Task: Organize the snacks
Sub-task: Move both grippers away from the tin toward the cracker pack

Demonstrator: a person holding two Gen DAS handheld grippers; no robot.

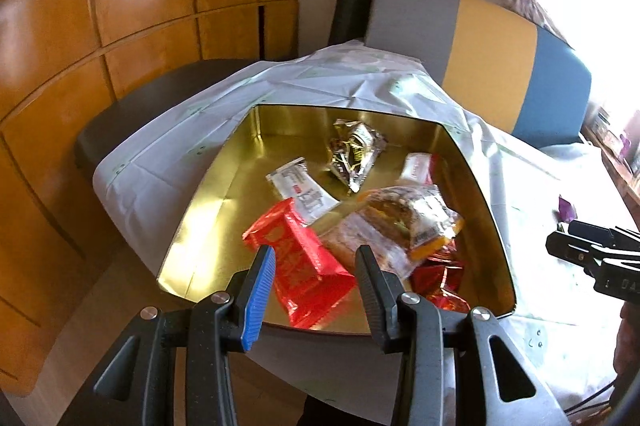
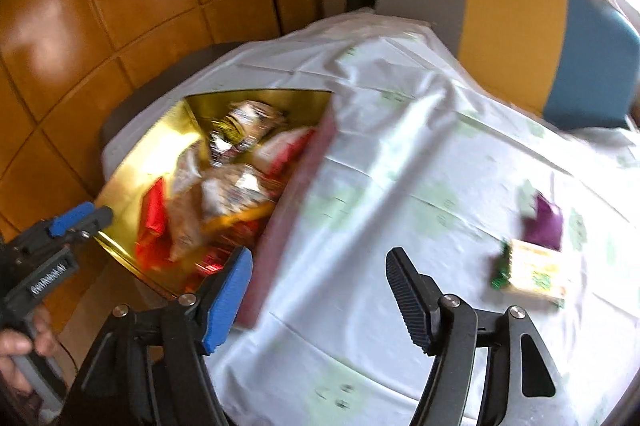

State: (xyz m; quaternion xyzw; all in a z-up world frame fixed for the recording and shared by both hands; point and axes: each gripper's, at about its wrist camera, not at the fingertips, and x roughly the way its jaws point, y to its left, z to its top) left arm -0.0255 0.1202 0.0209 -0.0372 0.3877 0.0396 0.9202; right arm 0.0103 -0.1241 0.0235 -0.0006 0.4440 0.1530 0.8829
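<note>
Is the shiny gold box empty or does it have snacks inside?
Not empty: the gold box holds several wrapped snacks, including a red packet.

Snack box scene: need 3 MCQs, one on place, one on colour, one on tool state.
1. Where does the purple packet lie?
A. in the box
B. on the cloth, outside the box
C. in the right tool

2. What colour is the inside of the box?
A. gold
B. white
C. blue

3. How is the right tool?
A. shut on a packet
B. open and empty
C. out of view

Answers:
1 B, it sits on the cloth beside the green-and-yellow packet, away from the box.
2 A, its floor and walls shine gold.
3 B, only cloth shows between the parted fingers.
</note>
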